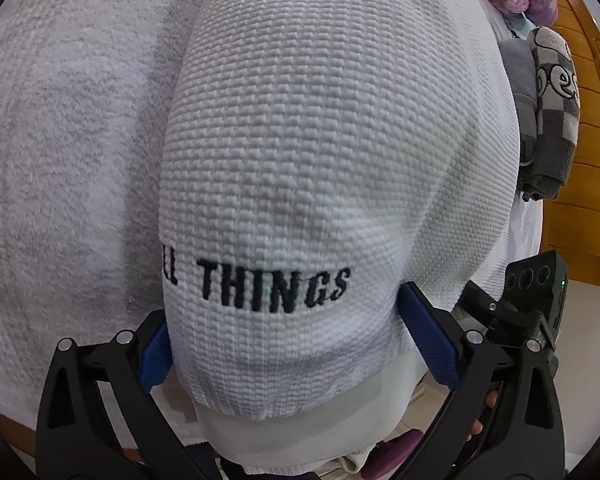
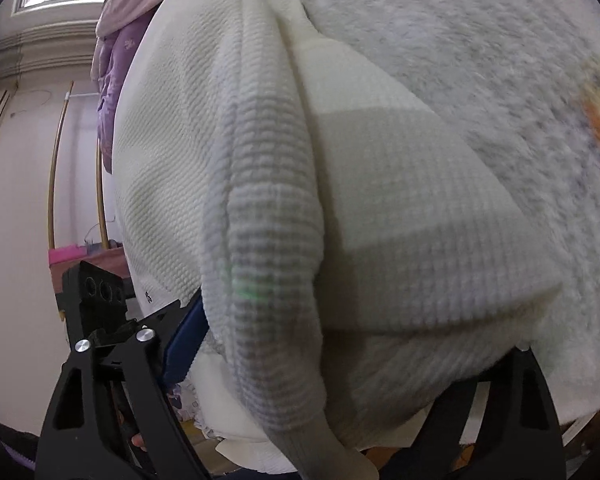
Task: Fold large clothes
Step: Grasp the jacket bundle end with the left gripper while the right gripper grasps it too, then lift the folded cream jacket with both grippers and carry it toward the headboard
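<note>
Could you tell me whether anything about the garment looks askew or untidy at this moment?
Yes: in the right wrist view the white knit garment is bunched into a thick ridge rather than lying flat on the fluffy blanket. No damage or stains show.

We see the white waffle-knit garment (image 2: pixel 268 184) bunched between our right claw (image 2: pixel 340 344)'s wide-spread fingers, fluffy grey blanket (image 2: pixel 480 60) at two o'clock, purple clothes (image 2: pixel 116 52) at ten.
</note>
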Demonstrator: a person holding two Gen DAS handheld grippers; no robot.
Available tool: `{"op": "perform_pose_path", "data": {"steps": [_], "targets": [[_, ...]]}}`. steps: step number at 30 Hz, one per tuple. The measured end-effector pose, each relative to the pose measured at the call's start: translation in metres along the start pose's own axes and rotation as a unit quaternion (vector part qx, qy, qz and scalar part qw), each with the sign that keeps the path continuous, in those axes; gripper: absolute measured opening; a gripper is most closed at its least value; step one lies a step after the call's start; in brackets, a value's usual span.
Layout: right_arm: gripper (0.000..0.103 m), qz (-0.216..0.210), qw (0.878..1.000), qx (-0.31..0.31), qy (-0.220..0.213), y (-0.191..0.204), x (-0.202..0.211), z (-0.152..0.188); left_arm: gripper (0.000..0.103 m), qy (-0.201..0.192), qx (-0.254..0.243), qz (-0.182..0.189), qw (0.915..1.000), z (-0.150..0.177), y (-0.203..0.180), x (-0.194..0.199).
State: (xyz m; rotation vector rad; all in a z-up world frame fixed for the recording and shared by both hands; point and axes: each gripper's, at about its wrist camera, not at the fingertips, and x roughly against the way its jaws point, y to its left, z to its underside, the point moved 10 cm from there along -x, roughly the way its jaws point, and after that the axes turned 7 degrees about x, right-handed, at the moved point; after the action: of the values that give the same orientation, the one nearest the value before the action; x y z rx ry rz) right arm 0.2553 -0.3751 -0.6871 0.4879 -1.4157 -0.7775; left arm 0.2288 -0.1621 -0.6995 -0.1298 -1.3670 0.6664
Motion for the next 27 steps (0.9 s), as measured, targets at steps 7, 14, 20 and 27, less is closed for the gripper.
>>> {"op": "perform_pose_path", "data": {"steps": [7,14,20,27], "targets": [[0.039,0.093,0.995,0.043,-0.002,0.020,0.018,0.003,0.064,-0.020,-0.039,-0.025,0.9987,-0.001,-0.013,0.016],[0.032,0.224,0.963,0.148,-0.003,0.072,0.039,-0.003,0.043,-0.028,-0.081,-0.029,0.9959,0.000,-0.048,0.051],[0.031,0.221,0.962,0.161,-0.021,0.113,0.072,-0.022,0.041,-0.046,-0.102,-0.015,0.9936,-0.005,-0.073,0.099],[0.030,0.205,0.957,0.197,-0.051,0.175,0.116,-0.053,0.040,-0.093,-0.133,0.000,0.9867,-0.017,-0.122,0.168]]}}
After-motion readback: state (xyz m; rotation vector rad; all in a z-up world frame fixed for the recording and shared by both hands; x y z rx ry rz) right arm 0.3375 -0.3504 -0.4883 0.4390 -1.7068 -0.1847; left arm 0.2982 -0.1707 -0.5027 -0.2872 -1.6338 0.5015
